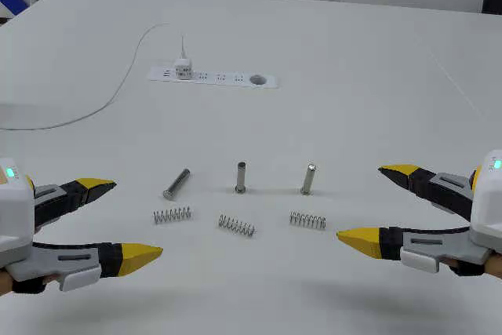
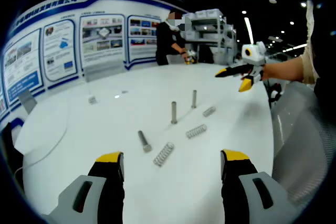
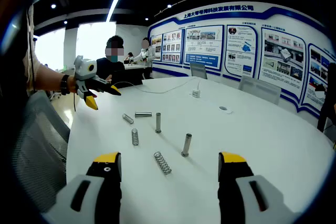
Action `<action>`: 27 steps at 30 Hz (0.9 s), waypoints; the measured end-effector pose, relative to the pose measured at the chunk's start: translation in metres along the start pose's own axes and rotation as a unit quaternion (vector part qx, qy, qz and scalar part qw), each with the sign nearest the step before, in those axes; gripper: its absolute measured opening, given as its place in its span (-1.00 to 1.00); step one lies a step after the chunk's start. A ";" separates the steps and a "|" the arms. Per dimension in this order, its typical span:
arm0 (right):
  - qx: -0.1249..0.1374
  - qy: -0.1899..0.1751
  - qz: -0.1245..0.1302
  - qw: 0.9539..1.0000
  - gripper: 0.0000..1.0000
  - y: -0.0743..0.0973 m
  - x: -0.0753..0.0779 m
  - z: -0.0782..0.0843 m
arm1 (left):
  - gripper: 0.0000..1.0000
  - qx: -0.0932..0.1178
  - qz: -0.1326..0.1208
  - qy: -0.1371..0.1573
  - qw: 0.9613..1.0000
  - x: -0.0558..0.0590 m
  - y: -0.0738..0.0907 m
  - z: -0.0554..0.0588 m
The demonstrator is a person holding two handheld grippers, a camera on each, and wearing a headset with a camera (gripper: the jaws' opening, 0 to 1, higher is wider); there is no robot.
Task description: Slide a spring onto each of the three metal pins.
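Ref: middle pin [image 1: 241,177], stood upright on its head on the white table [image 1: 353,76]; all places below are given from it.
Left pin [image 1: 176,183]: laid on its side, left of middle pin and apart from it, head end turned toward the person.
Right pin [image 1: 308,179]: stood upright, right of middle pin, about level w/ it, apart.
Middle spring [image 1: 236,225]: laid flat just nearer the person than middle pin, not touching it, slightly skewed.
Left spring [image 1: 172,215]: laid flat, nearer-left of middle pin, just in front of left pin, not on it.
Right spring [image 1: 307,220]: laid flat, nearer-right of middle pin, in front of right pin, not on it.
Left gripper [image 1: 137,219]: held well left of middle pin and nearer the person; yellow-tipped jaws are spread wide, nothing btwn them. In its own view [image 2: 172,157] middle pin is seen btwn the jaws, farther off.
Right gripper [image 1: 359,202]: held well right of middle pin, past right pin; jaws are spread wide, nothing gripped. In its own view [image 3: 169,158] the pins and springs are seen ahead of the tips, none touched.
Power strip [image 1: 212,78]: laid flat well beyond middle pin, slightly left; white plug [image 1: 183,68] is seated at its left end, and a white cable [image 1: 118,92] is trailed off further left.
Bkgd: people [image 3: 113,56] are seen beyond the table's far end in the right gripper view, well away from middle pin.
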State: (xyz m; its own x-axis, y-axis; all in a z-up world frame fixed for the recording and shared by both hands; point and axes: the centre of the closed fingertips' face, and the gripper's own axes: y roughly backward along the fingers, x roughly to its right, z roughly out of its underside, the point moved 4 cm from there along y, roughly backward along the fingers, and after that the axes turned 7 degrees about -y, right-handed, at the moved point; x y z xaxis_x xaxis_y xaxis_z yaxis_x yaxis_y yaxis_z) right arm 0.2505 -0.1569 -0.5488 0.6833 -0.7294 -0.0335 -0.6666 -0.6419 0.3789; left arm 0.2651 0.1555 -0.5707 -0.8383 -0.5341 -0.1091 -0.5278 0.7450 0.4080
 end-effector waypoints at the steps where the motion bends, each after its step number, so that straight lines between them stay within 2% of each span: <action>1: 0.000 0.000 0.000 1.000 0.53 0.000 0.000 0.000 | 0.53 0.000 0.000 0.000 1.000 0.000 0.000 0.000; 27: 0.002 -0.009 0.005 1.000 0.51 0.001 0.001 0.001 | 0.52 -0.001 -0.001 0.003 1.000 -0.005 -0.001 -0.001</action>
State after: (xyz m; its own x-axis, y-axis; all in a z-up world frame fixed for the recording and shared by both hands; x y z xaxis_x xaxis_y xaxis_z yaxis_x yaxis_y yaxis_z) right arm 0.2502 -0.1589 -0.5489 0.6709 -0.7402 -0.0456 -0.6750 -0.6350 0.3757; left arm 0.2698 0.1571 -0.5691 -0.8360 -0.5386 -0.1052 -0.5299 0.7424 0.4100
